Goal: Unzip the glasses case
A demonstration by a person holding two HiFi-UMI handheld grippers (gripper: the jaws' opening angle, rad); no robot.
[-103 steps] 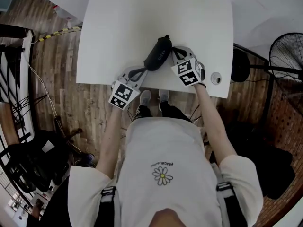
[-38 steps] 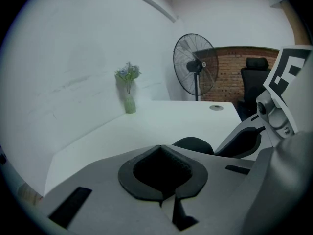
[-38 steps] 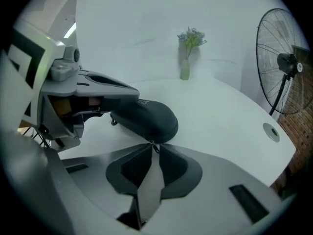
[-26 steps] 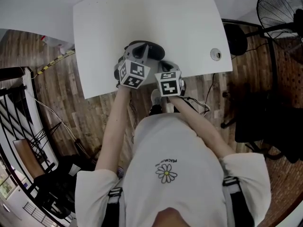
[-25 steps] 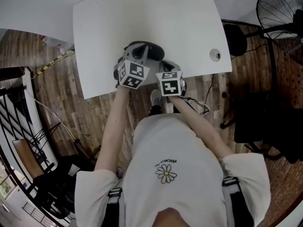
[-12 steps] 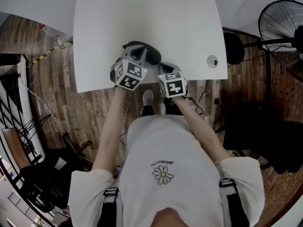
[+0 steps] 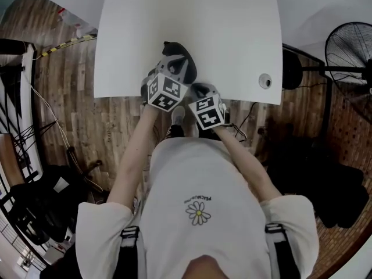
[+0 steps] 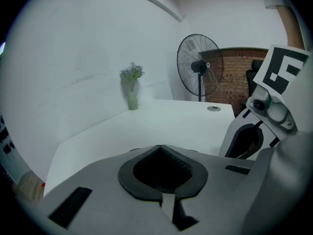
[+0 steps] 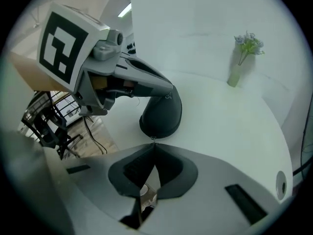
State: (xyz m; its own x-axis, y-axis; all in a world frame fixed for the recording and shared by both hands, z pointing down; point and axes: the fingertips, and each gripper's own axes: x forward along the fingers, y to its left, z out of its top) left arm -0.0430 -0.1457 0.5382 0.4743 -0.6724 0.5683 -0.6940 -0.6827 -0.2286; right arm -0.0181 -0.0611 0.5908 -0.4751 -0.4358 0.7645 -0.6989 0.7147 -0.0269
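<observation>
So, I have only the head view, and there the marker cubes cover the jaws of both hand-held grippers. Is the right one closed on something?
Observer: Yes. The right hand-held gripper has its jaws shut, as it seems on a small zipper pull at the near end of the glasses case.
Operator: And the left one?
Observer: The left hand-held gripper has its jaws together, with the tips on top of the case. A real pinch I cannot confirm.
Operator: What is the green scrap at my top edge?
Observer: A small vase of flowers, upright, far from the case.
</observation>
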